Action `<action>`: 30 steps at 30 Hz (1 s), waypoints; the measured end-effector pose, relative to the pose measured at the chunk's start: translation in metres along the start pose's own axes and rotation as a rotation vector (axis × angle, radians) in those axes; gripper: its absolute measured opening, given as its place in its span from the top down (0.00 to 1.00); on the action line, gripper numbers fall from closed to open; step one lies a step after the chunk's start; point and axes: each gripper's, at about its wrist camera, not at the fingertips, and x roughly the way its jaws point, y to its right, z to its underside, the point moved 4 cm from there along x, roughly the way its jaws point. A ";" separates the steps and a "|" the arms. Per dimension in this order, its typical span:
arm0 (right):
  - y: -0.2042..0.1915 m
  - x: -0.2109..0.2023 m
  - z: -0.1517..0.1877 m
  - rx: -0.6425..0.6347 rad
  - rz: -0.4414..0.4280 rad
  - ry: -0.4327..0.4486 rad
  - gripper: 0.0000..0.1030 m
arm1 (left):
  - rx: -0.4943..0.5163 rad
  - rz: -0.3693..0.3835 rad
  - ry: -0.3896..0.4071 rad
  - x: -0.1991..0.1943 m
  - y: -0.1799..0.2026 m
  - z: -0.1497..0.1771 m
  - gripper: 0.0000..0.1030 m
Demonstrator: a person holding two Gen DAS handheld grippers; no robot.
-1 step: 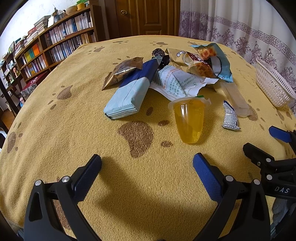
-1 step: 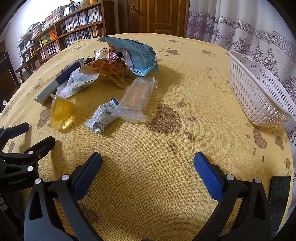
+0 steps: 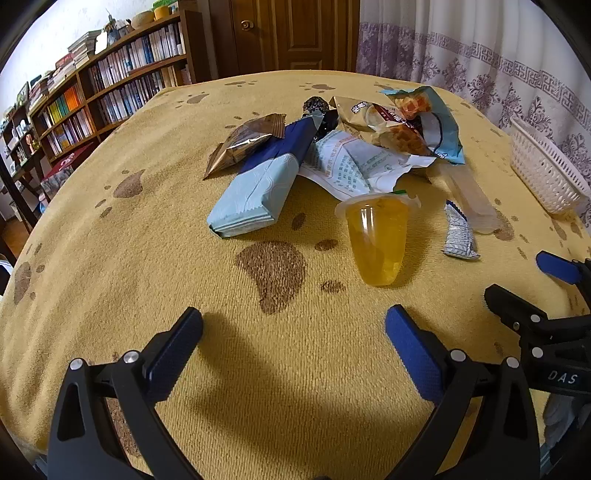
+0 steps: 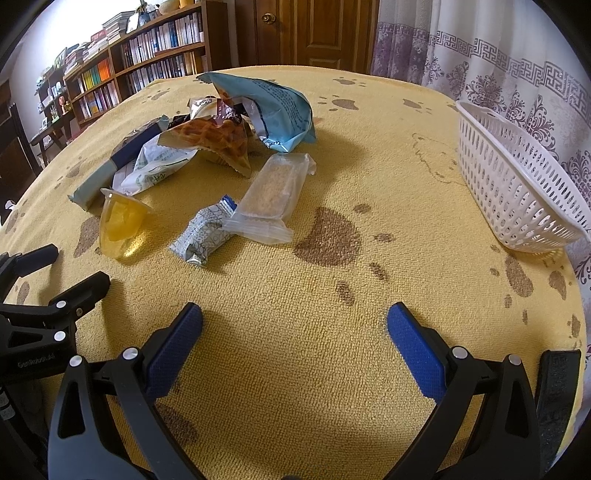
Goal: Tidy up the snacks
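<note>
A pile of snacks lies mid-table. An orange jelly cup (image 3: 376, 240) lies on its side nearest my left gripper (image 3: 293, 332), which is open and empty. It also shows in the right wrist view (image 4: 120, 225). Behind are a pale blue packet (image 3: 258, 195), a brown wrapper (image 3: 243, 144), a white printed bag (image 3: 354, 166) and a blue waffle bag (image 3: 428, 122). A small silver packet (image 4: 205, 236) and a clear cracker pack (image 4: 273, 192) lie ahead of my right gripper (image 4: 295, 328), open and empty. A white basket (image 4: 517, 184) stands at the right.
The table has a yellow cloth with brown paw prints (image 4: 328, 236). Each gripper shows at the edge of the other's view (image 3: 546, 321) (image 4: 48, 306). Bookshelves (image 3: 92, 96), a wooden door (image 3: 291, 33) and curtains (image 4: 498, 48) stand beyond the table.
</note>
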 end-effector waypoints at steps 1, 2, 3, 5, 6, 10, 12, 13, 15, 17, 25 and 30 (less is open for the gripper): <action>0.000 0.000 0.000 -0.001 -0.001 0.000 0.02 | -0.001 0.002 0.000 -0.002 0.000 0.000 0.05; -0.001 0.000 0.000 -0.001 -0.002 0.000 0.02 | 0.001 -0.001 0.000 -0.002 0.001 0.000 0.05; -0.001 0.000 0.001 -0.001 -0.003 0.001 0.02 | 0.001 -0.002 0.001 -0.003 0.001 0.001 0.05; -0.001 0.000 0.001 -0.001 -0.004 0.001 0.02 | 0.003 -0.002 0.000 -0.003 0.002 0.000 0.05; -0.001 0.000 0.001 -0.001 -0.005 0.000 0.02 | 0.003 -0.002 0.000 -0.003 0.002 0.000 0.05; -0.001 -0.001 0.001 0.000 -0.009 0.001 0.02 | 0.002 -0.002 0.000 -0.003 0.003 0.000 0.05; -0.002 -0.001 0.001 0.001 -0.011 0.001 0.02 | 0.002 -0.002 0.000 -0.003 0.003 0.000 0.05; -0.002 -0.001 0.001 0.002 -0.012 0.002 0.02 | 0.002 -0.002 0.000 -0.003 0.003 0.000 0.05; -0.002 -0.001 0.001 0.000 -0.014 0.000 0.02 | 0.003 0.004 -0.001 -0.003 0.003 0.000 0.05; 0.001 -0.003 0.001 0.009 -0.032 -0.002 0.02 | 0.007 0.033 -0.003 -0.006 0.003 0.000 0.05; 0.019 -0.022 -0.009 0.121 -0.117 0.045 0.02 | -0.052 0.075 0.095 -0.037 -0.026 -0.014 0.05; 0.018 -0.036 -0.018 0.143 -0.159 0.090 0.02 | -0.133 0.111 0.116 -0.043 -0.052 -0.036 0.05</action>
